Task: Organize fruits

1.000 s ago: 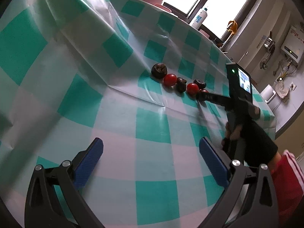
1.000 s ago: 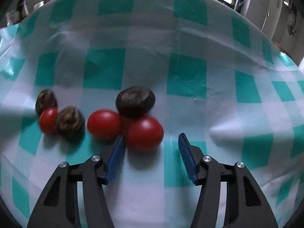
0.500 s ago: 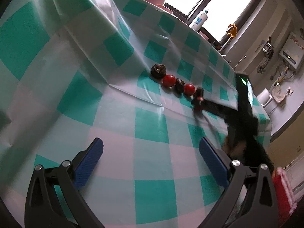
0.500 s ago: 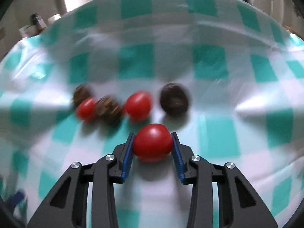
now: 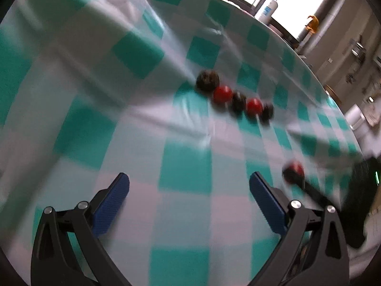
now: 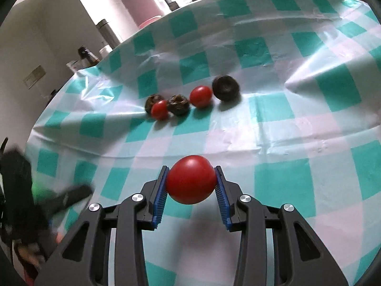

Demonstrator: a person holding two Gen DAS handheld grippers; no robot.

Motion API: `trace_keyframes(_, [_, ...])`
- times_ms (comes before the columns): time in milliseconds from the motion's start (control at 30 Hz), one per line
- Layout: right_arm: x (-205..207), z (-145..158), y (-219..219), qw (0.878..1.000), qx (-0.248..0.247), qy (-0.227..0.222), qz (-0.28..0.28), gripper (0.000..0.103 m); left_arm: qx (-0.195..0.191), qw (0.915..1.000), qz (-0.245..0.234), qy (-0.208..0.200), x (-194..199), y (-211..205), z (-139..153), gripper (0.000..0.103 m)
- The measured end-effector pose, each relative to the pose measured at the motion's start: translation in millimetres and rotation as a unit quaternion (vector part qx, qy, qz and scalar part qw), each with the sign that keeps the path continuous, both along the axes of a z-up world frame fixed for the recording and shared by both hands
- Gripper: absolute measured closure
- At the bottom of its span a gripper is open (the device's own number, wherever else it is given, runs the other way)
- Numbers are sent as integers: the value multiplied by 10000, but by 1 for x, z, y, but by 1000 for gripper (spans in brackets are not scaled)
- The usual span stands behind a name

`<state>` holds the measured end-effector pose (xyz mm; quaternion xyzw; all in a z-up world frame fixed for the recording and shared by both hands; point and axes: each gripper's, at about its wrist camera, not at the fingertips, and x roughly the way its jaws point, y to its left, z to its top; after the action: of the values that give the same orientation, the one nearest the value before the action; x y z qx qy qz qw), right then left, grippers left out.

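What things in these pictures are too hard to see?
- Left wrist view: the fruit row is blurred, so the dark fruits' kind is unclear.
- Right wrist view: the left gripper is smeared at the frame edge.
- Right wrist view: the tomato hides the cloth beneath it.

A table point(image 6: 297, 128) covered by a glossy, wrinkled cloth point(image 6: 273, 183) checked in teal and white; on it, a short row of five fruits close together: a dark fruit point(image 6: 225, 87), a red tomato point(image 6: 200, 96), a second dark fruit point(image 6: 178, 104), a smaller tomato point(image 6: 159, 109), and a third dark fruit point(image 6: 151, 101) just behind it.
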<state>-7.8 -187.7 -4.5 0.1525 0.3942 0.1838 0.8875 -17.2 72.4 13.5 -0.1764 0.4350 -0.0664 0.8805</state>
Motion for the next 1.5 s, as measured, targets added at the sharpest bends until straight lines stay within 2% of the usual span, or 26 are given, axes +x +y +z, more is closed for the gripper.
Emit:
trace_keyframes(100, [1,1,4,10000,21,-14,36,65,691,9969,333,-174,33,-20,3,4])
trace_keyframes(167, [-1,1,2,10000,47,-29,17,64,1017,9946,210,-88,54,-34,-2,24])
trace_keyframes(267, [-1,1,2,10000,72,-30,25,64,976,9952,-109,46,74,-48,-11,35])
trace_keyframes(367, [-2,1,1,9999,106,-45,43,64,1386,9902,-168,-44,86,-63,-15,36])
trace_keyframes(500, [-5,3,-2,9997,200,-154,41,63,1512,9882,-244,-23,108,-75,-15,37])
trace_keyframes(633, [-8,5,-5,9993,288,-244,44,63,1516,9879,-314,-12,127,-83,-15,37])
trace_keyframes(733, [-8,6,-5,9992,299,-254,48,63,1325,9906,-300,-139,122,-85,-10,37])
trace_keyframes(867, [-8,5,-3,9994,268,-227,47,63,1634,9838,-474,-557,120,-96,3,37])
trace_keyframes(1000, [-8,5,-4,9993,279,-224,50,63,1897,9764,-946,-422,136,-108,0,37])
trace_keyframes(1033, [-8,5,-4,9994,276,-220,50,63,2148,9692,-1104,-475,140,-111,0,37])
trace_keyframes(1100, [-8,5,-3,9994,267,-208,56,63,2368,9593,-1453,-511,143,-117,0,37])
trace_keyframes(1233, [-8,4,-2,9995,254,-192,68,62,2717,9302,-2337,-793,143,-126,4,37])
trace_keyframes(1267, [-9,4,-1,9995,246,-188,69,62,2839,9206,-2524,-903,141,-127,5,37])
trace_keyframes(1367, [-9,4,-1,9995,246,-190,63,62,2854,9031,-3018,-1089,135,-126,6,37])
trace_keyframes(1500, [-9,4,0,9995,241,-186,61,62,2984,8784,-3592,-1022,128,-135,-9,36])
